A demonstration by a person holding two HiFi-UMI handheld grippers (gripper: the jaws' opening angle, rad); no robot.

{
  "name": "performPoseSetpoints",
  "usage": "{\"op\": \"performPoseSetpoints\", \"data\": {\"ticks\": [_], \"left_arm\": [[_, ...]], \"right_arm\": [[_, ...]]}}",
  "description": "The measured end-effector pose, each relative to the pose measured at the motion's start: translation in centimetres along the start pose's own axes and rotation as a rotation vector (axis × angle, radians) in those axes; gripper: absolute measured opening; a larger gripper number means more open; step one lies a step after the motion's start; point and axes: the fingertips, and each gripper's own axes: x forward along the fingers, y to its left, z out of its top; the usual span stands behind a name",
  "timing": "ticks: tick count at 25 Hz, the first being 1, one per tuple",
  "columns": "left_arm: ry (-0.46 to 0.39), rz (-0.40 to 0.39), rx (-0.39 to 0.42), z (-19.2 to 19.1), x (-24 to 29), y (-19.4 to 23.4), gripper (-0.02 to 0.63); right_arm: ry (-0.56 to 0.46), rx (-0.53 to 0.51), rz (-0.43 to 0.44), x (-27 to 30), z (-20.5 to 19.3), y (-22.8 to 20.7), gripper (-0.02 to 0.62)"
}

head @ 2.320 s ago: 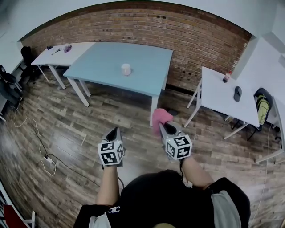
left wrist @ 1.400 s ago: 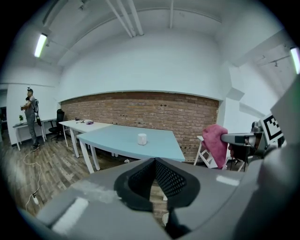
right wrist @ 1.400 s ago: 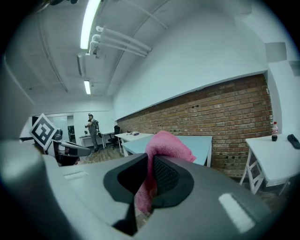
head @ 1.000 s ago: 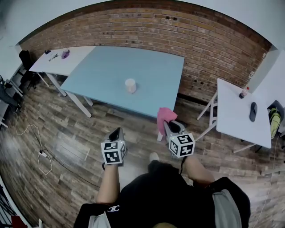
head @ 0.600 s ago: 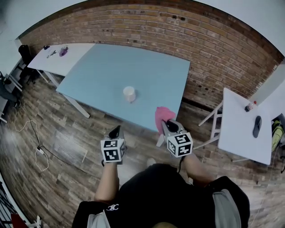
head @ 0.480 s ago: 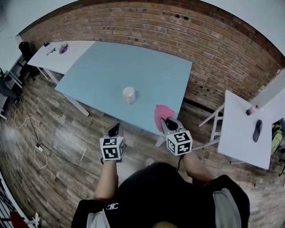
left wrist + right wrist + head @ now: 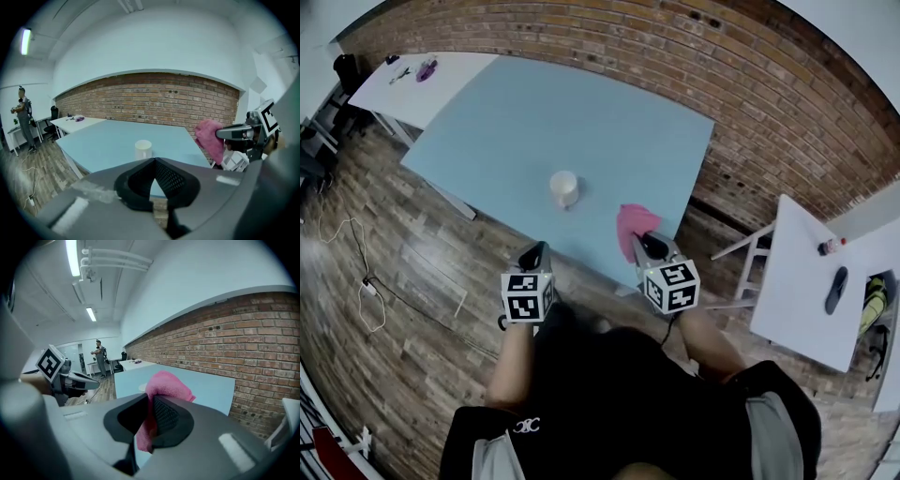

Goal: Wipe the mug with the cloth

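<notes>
The mug point(image 7: 564, 188), now brought nearer, is approached at 11 o'clock from the cloth point(image 7: 630, 223) clamped in the right tool point(image 7: 641, 242); the left tool point(image 7: 534, 251) is closed, empty.

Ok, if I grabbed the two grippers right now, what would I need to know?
Left gripper: shut, empty.
Right gripper: shut on the pink cloth.
The white mug stands upright on the blue table, ahead of both grippers, touched by neither.
Done: cloth is in hand.
Left: reach the mug, probably steady it with the left gripper, then wipe it.
</notes>
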Motion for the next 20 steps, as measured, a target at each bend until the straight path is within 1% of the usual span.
{"op": "performPoseSetpoints", "data": {"ticks": [2, 4, 10, 14, 16, 18, 20], "left_arm": [[0.009, -0.008, 0.008, -0.3, 1.2, 0.4, 0.006], [0.022, -0.022, -0.001, -0.7, 2.4, 0.9, 0.006], [0.060, -0.083, 0.010, -0.9, 6.7, 2.6, 0.008], [0.091, -0.162, -0.012, -1.6, 9.4, 2.7, 0.015], [0.113, -0.199, -0.004, -2.3, 10.7, 2.8, 0.017], [0.121, -0.252, 0.011, -2.3, 12.2, 2.9, 0.020], [0.145, -0.305, 0.037, -2.2, 13.5, 2.8, 0.041]], "right_arm": [[0.022, 0.007, -0.004, 0.8, -0.5, -0.4, 0.035], [0.042, 0.009, -0.015, 1.6, -0.9, -0.8, 0.035], [0.097, 0.009, -0.040, 5.1, -1.2, -0.8, 0.035], [0.180, -0.024, -0.060, 7.4, -2.0, -0.1, 0.035], [0.218, -0.031, -0.073, 8.5, -2.6, 0.2, 0.035], [0.243, -0.029, -0.093, 9.8, -2.7, 0.0, 0.035], [0.263, -0.017, -0.123, 10.8, -2.5, -0.2, 0.035]]}}
